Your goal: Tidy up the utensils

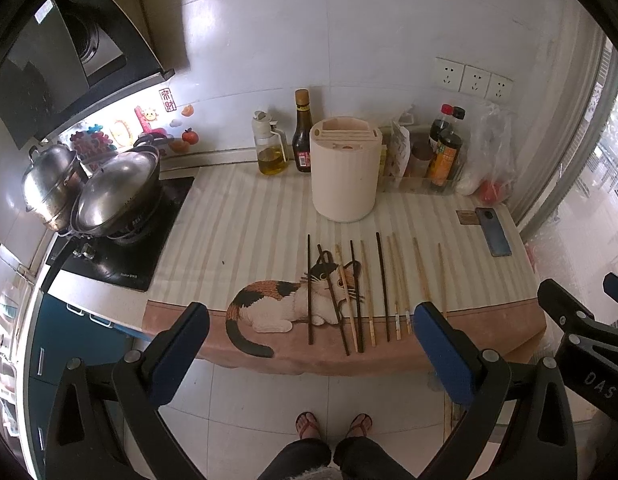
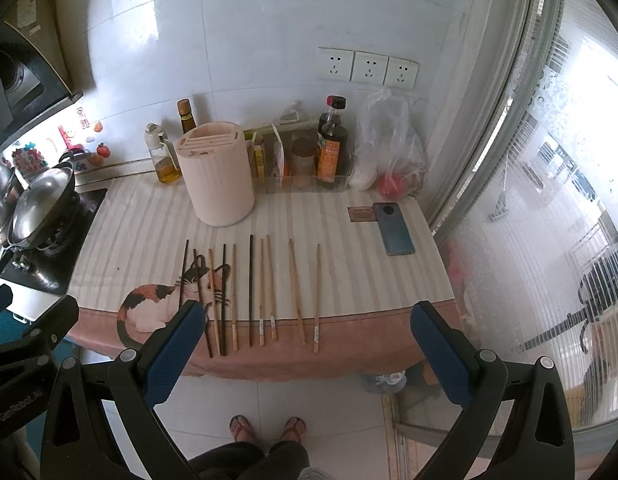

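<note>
A person is standing in front of the tabletop (image 1: 237,216), holding both grippers up above its near edge. The left gripper (image 1: 309,344) is holding its fingers wide apart with nothing in them. The right gripper (image 2: 305,344) is doing the same. The chopsticks (image 2: 251,292) are lying side by side on a cat cloth (image 2: 149,308). A cream holder (image 2: 217,176) is standing upright just behind them.
</note>
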